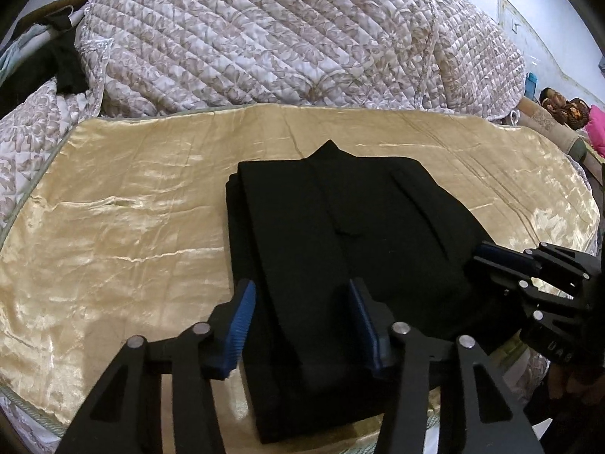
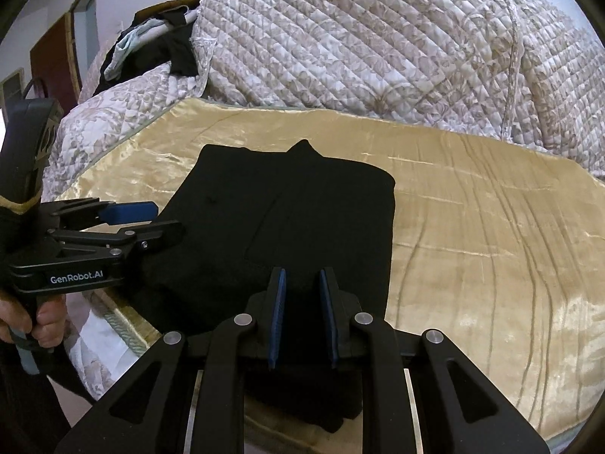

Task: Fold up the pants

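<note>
Black fabric pants (image 1: 351,234), already folded into compact rectangular stack, several layers visible at near edge. Lying on shiny gold satin sheet (image 1: 124,219) spread over bed, directly ahead of and under both sets of fingers. Small pointed flap sticking out at far edge of stack, away from fingers. Quilted floral beige-and-white comforter (image 1: 264,41) heaped beyond sheet, well apart from pants.

Progress, judged: fold looks mostly or fully done; maybe final tidy/flatten or release left. Can't tell if another fold intended.

Left gripper (image 1: 300,321): blue-padded fingers (image 1: 242,314) apart, roughly mid-open, straddling near-left part of pants stack. Fabric between them, but pads not seen pressing on it; no clamp visible. In right wrist view, same gripper seen side-on at left edge of stack, fingers apart, lower one at/over cloth edge; contact can't be confirmed.

Right gripper (image 2: 302,314): fingers close together w/ narrow gap, set over near edge of stack. Dark cloth seen in the gap, but whether pads pinch a layer or just hover — can't tell, black on black. Person's hand (image 2: 34,321) on left gripper handle, lower left of right wrist view.
</note>
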